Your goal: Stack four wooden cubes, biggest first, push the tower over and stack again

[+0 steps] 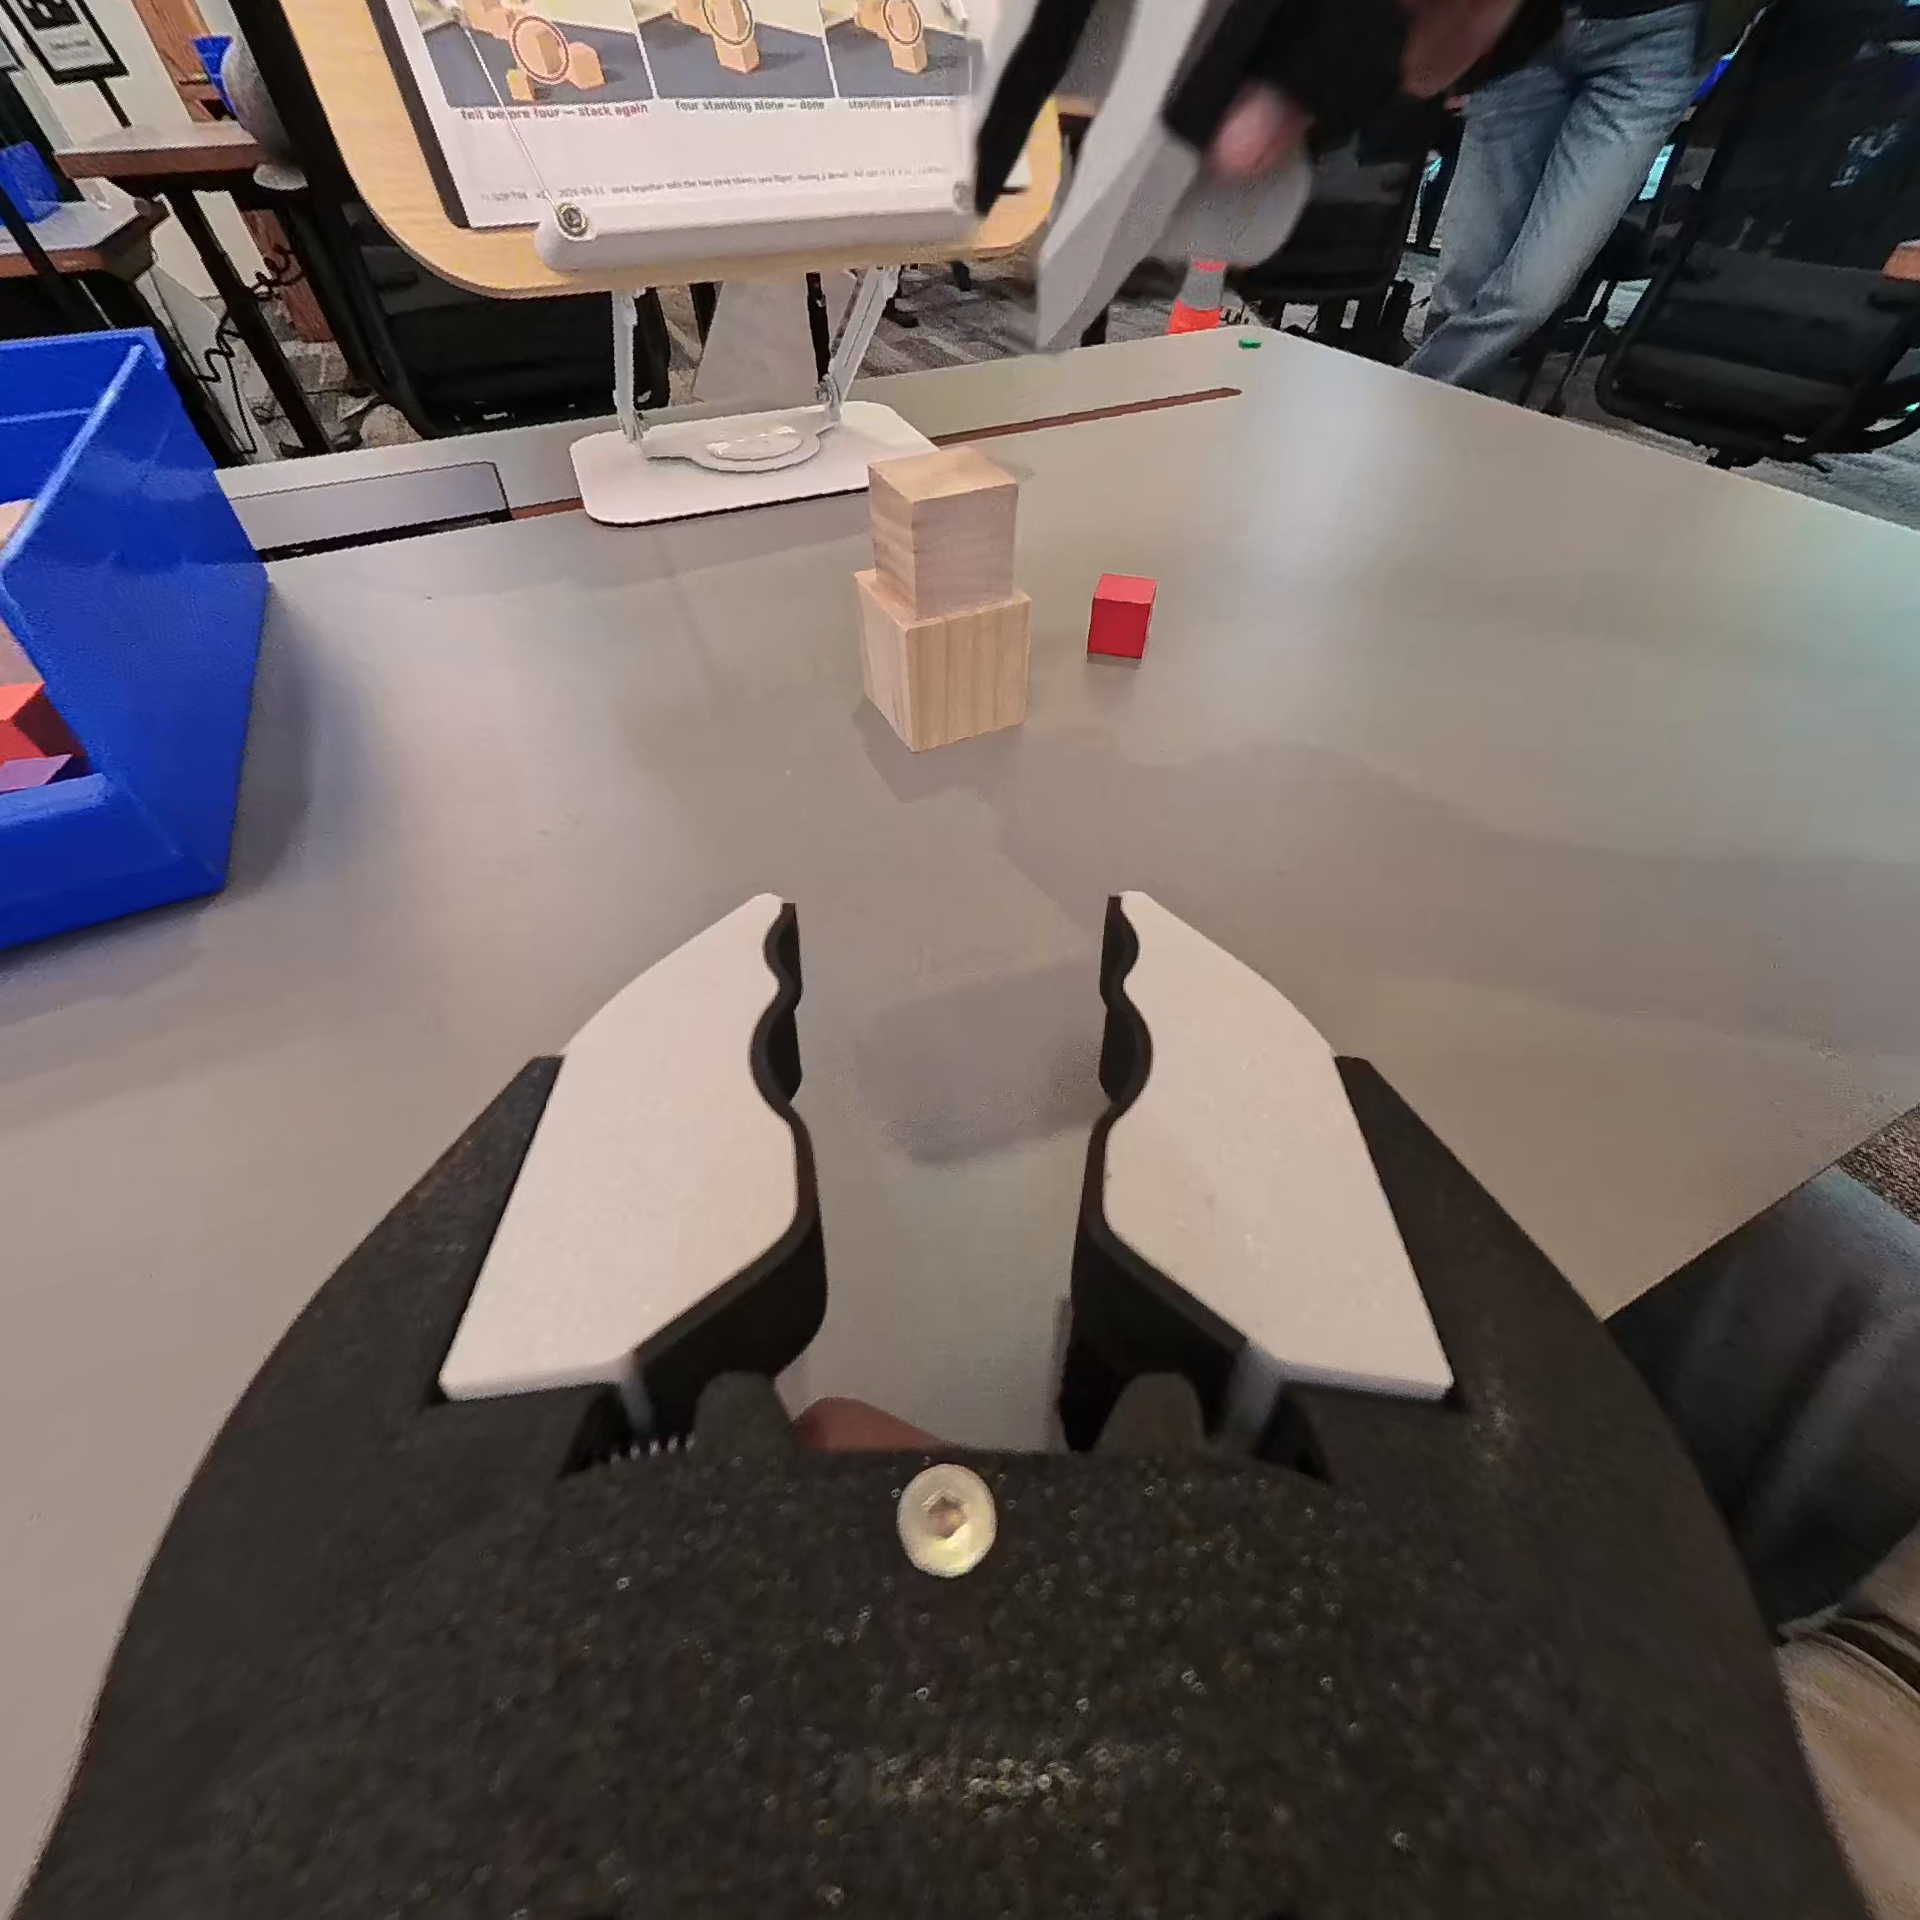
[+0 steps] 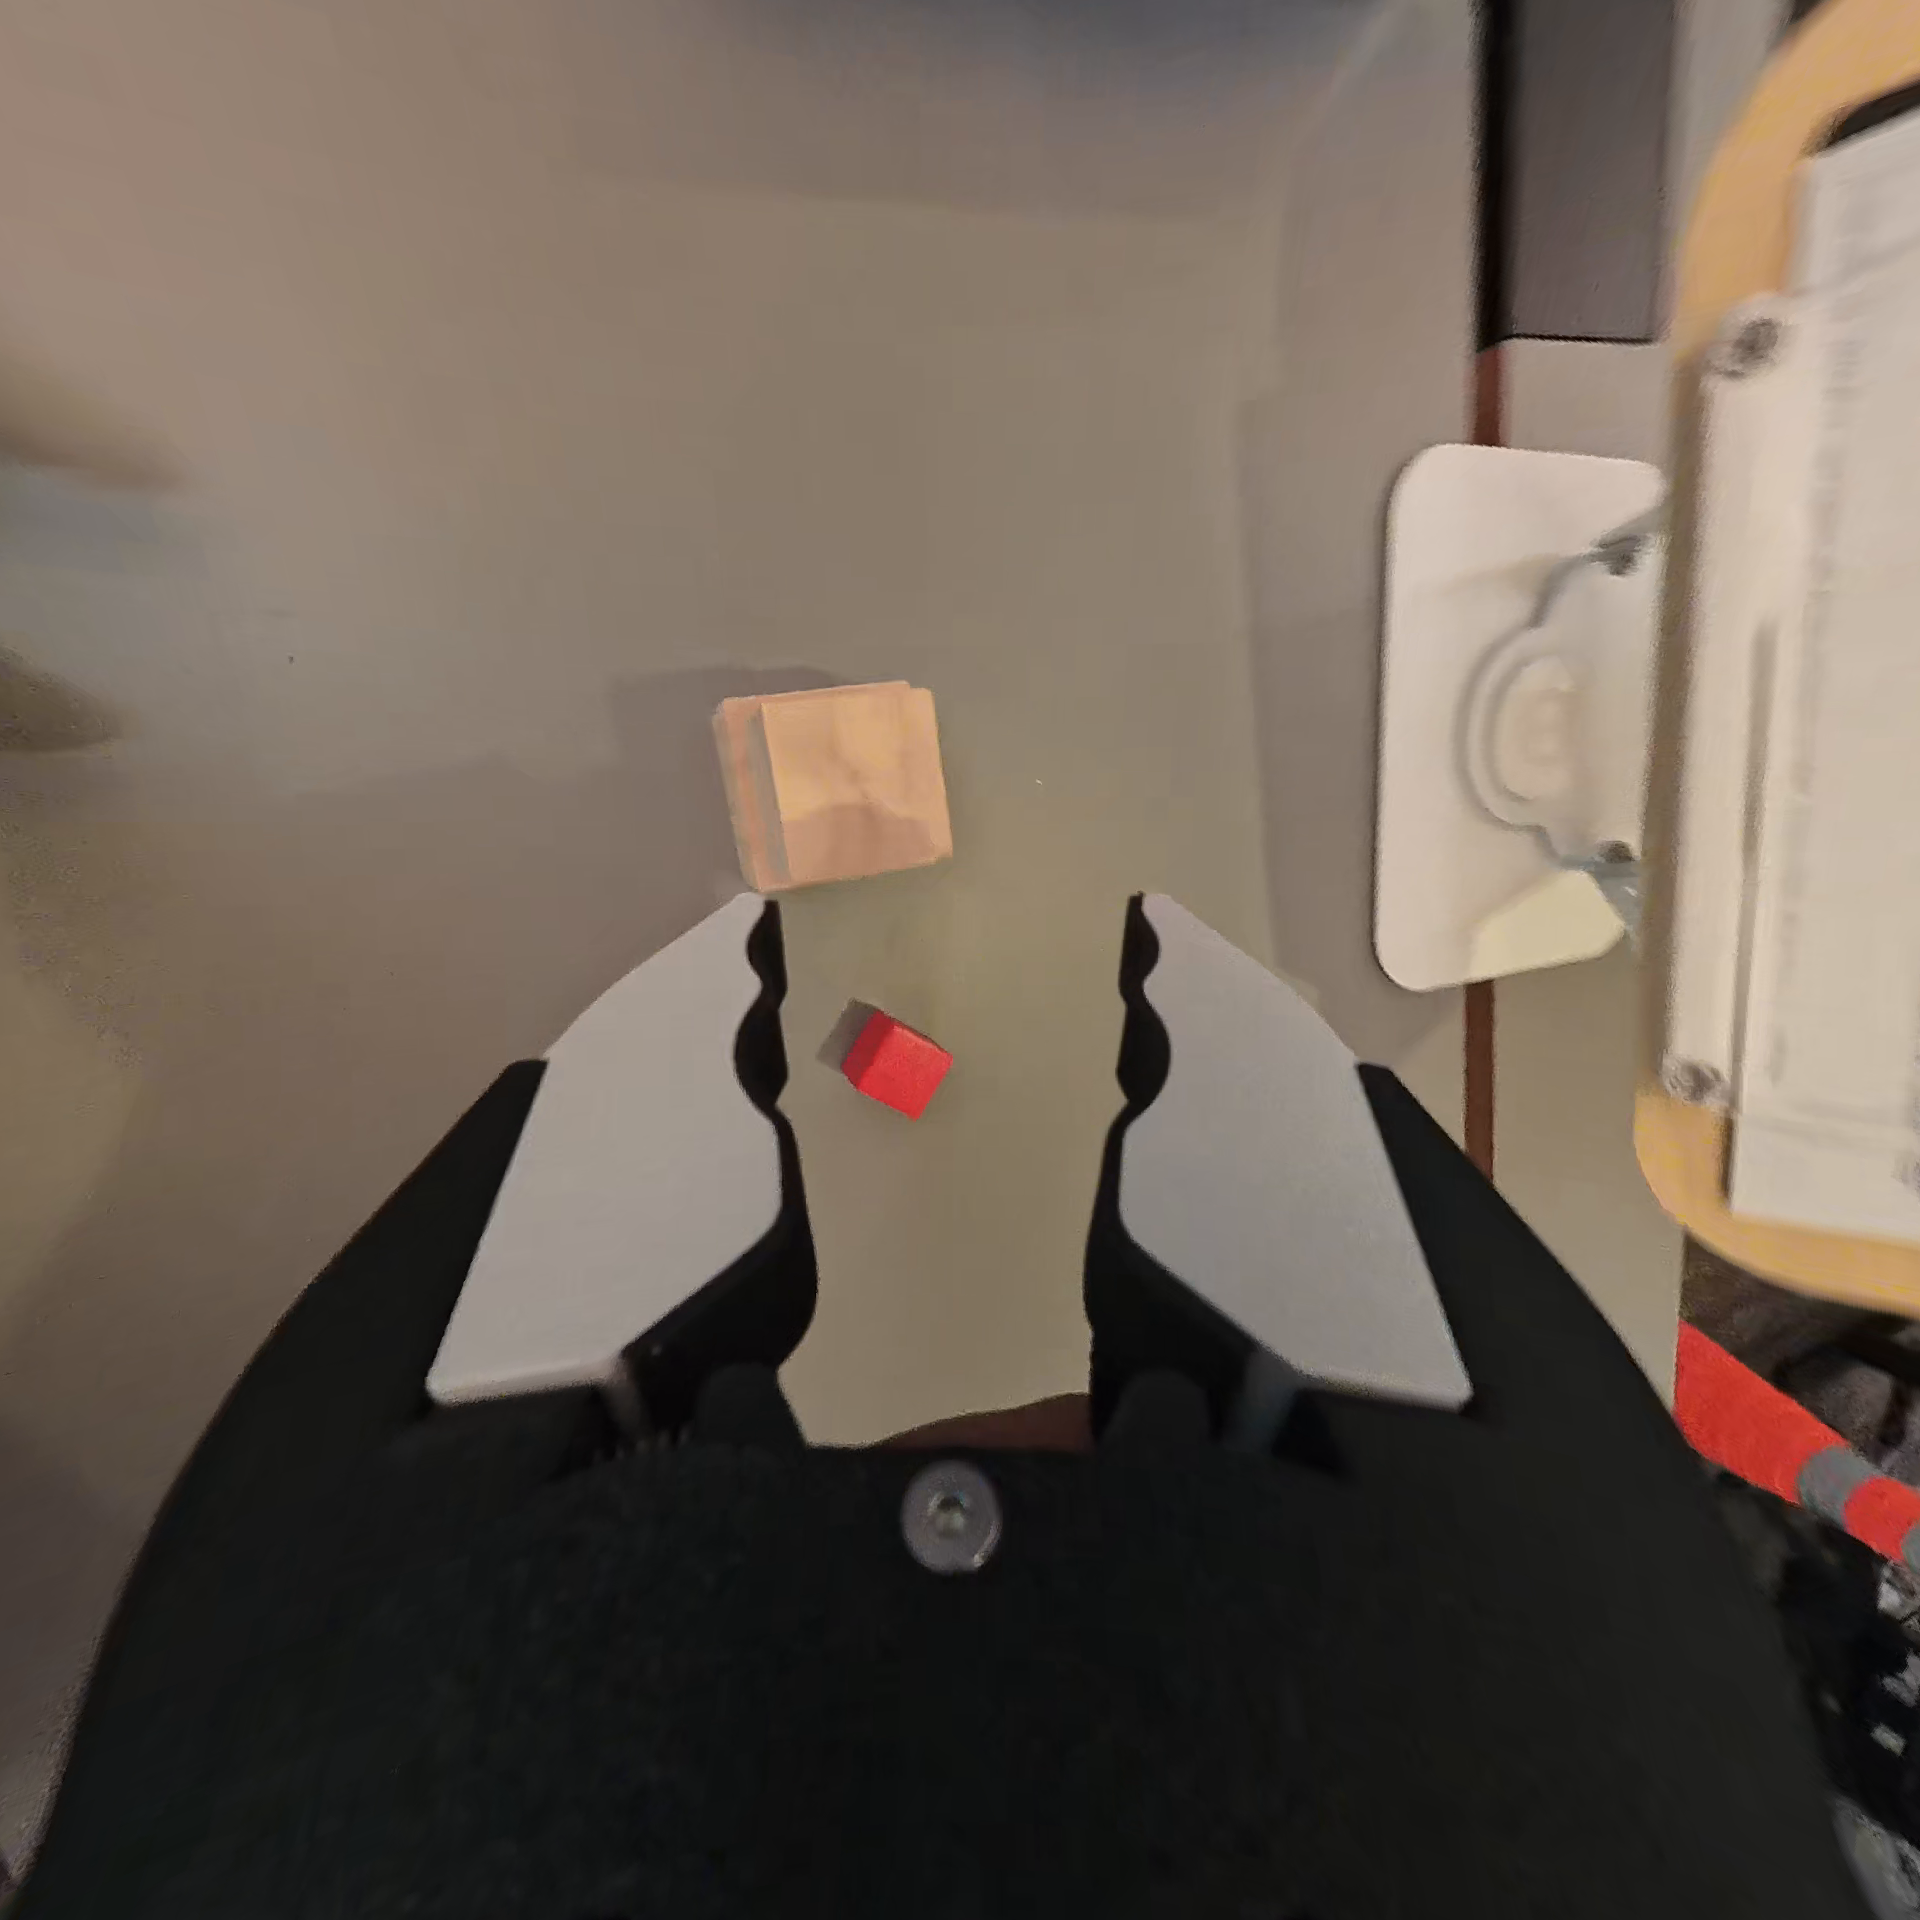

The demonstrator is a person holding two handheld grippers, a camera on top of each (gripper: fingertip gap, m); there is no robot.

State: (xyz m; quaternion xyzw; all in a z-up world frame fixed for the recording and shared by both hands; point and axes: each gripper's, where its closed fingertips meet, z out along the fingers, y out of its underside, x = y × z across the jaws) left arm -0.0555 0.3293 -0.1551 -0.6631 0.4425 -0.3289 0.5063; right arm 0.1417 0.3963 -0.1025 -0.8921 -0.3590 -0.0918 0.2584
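Two plain wooden cubes stand stacked on the grey table (image 1: 1455, 727): a larger one (image 1: 948, 665) below and a smaller one (image 1: 943, 530) on top, slightly askew. A small red cube (image 1: 1121, 615) sits on the table just right of the stack. My left gripper (image 1: 951, 914) is open and empty, low over the table, well in front of the stack. My right gripper (image 2: 951, 909) is open and empty, high above and looking down on the stack's top cube (image 2: 854, 779) and the red cube (image 2: 896, 1062). It shows blurred at the top of the left wrist view (image 1: 1049, 260).
A blue bin (image 1: 125, 623) with coloured blocks stands at the table's left. A white stand (image 1: 748, 457) holding an instruction board (image 1: 707, 156) is behind the stack, also in the right wrist view (image 2: 1507, 717). A person in jeans (image 1: 1558, 177) and chairs are beyond the table.
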